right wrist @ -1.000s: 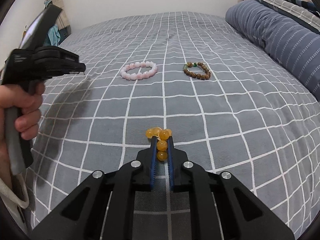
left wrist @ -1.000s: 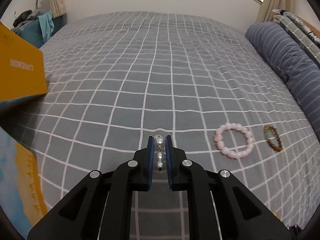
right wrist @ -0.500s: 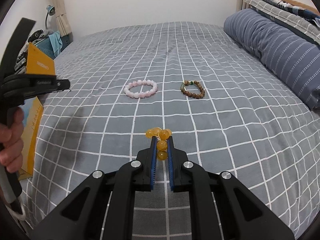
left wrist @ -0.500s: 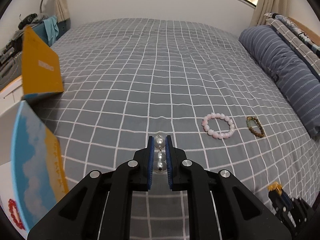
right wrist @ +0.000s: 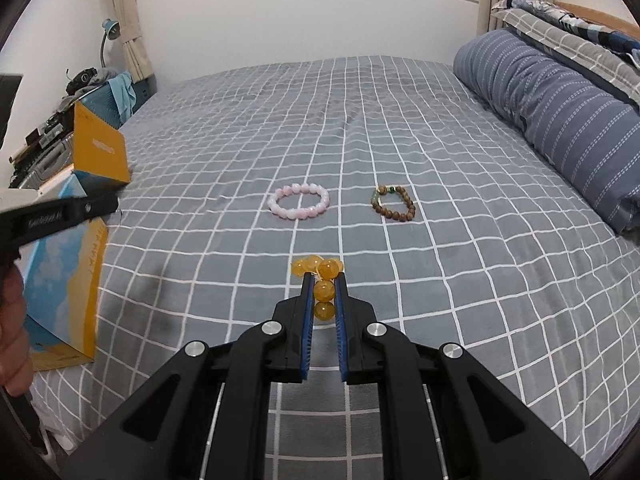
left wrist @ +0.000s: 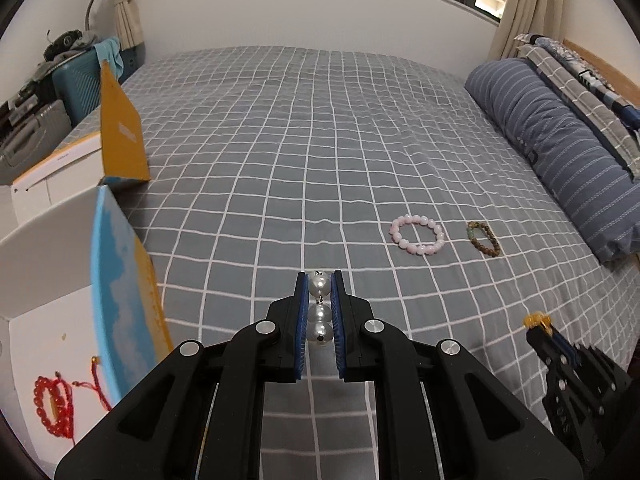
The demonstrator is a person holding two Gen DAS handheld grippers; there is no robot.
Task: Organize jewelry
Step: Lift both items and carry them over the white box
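Note:
My left gripper [left wrist: 320, 280] is shut on a white pearl bracelet [left wrist: 319, 285], held above the grey checked bed. My right gripper [right wrist: 323, 278] is shut on an amber bead bracelet [right wrist: 323, 289]; it also shows low at the right of the left wrist view, right gripper [left wrist: 538, 322]. A pink bead bracelet [right wrist: 299, 201] [left wrist: 418, 235] and a brown wooden bead bracelet [right wrist: 394, 203] [left wrist: 485, 239] lie flat on the bed ahead. At the left stands an open white box [left wrist: 44, 312] with blue-and-yellow flaps; a red bead bracelet [left wrist: 52, 404] lies inside it.
The box's yellow lid flap [left wrist: 120, 132] stands upright at the bed's left edge. A striped blue bolster [right wrist: 560, 120] runs along the right side. Suitcases and clutter [left wrist: 36, 120] sit beyond the left edge. A hand [right wrist: 14, 328] holds the left gripper's handle.
Both grippers have risen and drawn back from the bed, keeping their bracelets. In the left wrist view the open box and its red bracelet have come into sight at the left.

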